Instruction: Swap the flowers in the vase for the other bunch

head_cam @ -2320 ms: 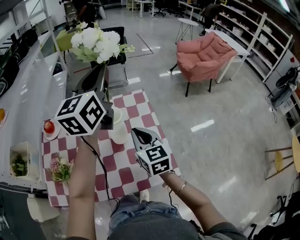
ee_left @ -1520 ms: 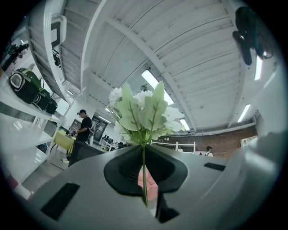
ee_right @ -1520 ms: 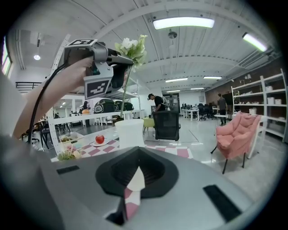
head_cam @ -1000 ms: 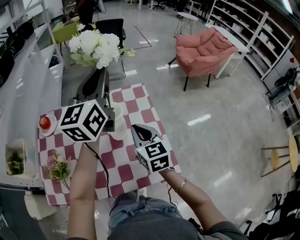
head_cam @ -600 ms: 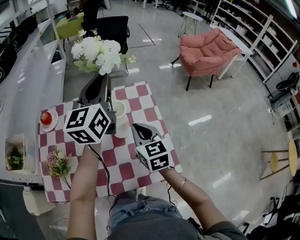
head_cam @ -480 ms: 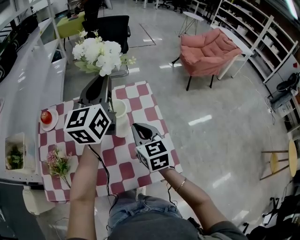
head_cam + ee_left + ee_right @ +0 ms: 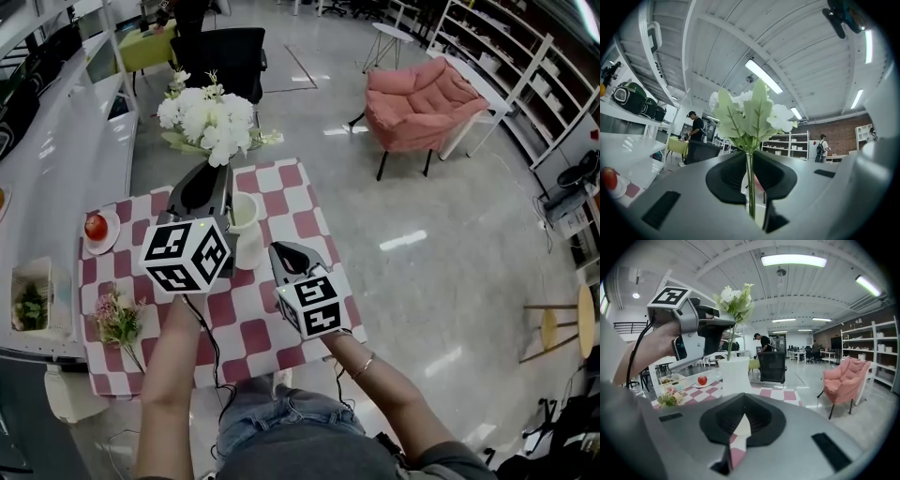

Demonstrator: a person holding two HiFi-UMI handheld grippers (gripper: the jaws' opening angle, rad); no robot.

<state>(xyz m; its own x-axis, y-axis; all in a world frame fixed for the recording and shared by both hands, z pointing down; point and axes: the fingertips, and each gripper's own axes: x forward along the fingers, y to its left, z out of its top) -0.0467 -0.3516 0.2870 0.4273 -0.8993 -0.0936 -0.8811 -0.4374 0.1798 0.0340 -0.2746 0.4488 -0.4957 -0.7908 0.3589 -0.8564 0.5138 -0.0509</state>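
The left gripper (image 7: 751, 197), jaws just easing apart but pinching the white flowers (image 7: 211, 120) by the stem that dips into the vase (image 7: 246, 230), could let the top-heavy bunch lean and tip the vase. The right gripper (image 7: 736, 439) hovers beside the vase, closed and empty.

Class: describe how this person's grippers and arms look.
Left gripper and right gripper: grey, black-jawed, each with a black-and-white marker cube. Black cable along the left forearm; bracelet on the right wrist. Left jaws have just been opening, a stem between.
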